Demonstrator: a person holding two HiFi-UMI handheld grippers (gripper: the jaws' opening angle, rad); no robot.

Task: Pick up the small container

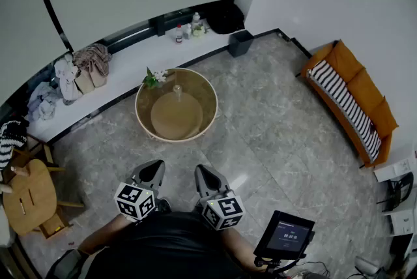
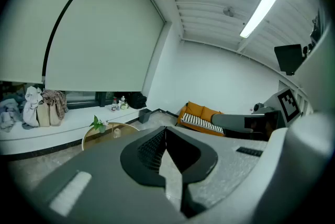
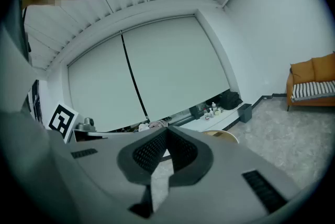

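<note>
Resting on grey stone floor (image 1: 273,115), round table (image 1: 197,84) carries a small container (image 1: 176,90).

small pale translucent container (image 1: 177,91) stands upright on round glass-topped counter (image 1: 139,116), toward its far edge, left of centre, near green leafy sprig (image 1: 154,78) at the rim. Finer detail too small to tell.

Noted bare marble floor (image 1: 260,134) ahead, open up to round desk (image 1: 210,116). On desk: plant (image 1: 154,77) at far-left rim, just beside small container (image 1: 177,92); right side of glass bare. Flanked by wooden chair (image 1: 29,196) near left, tablet (image 1: 285,234) low right; sofa (image 1: 352,98) well apart.
</note>
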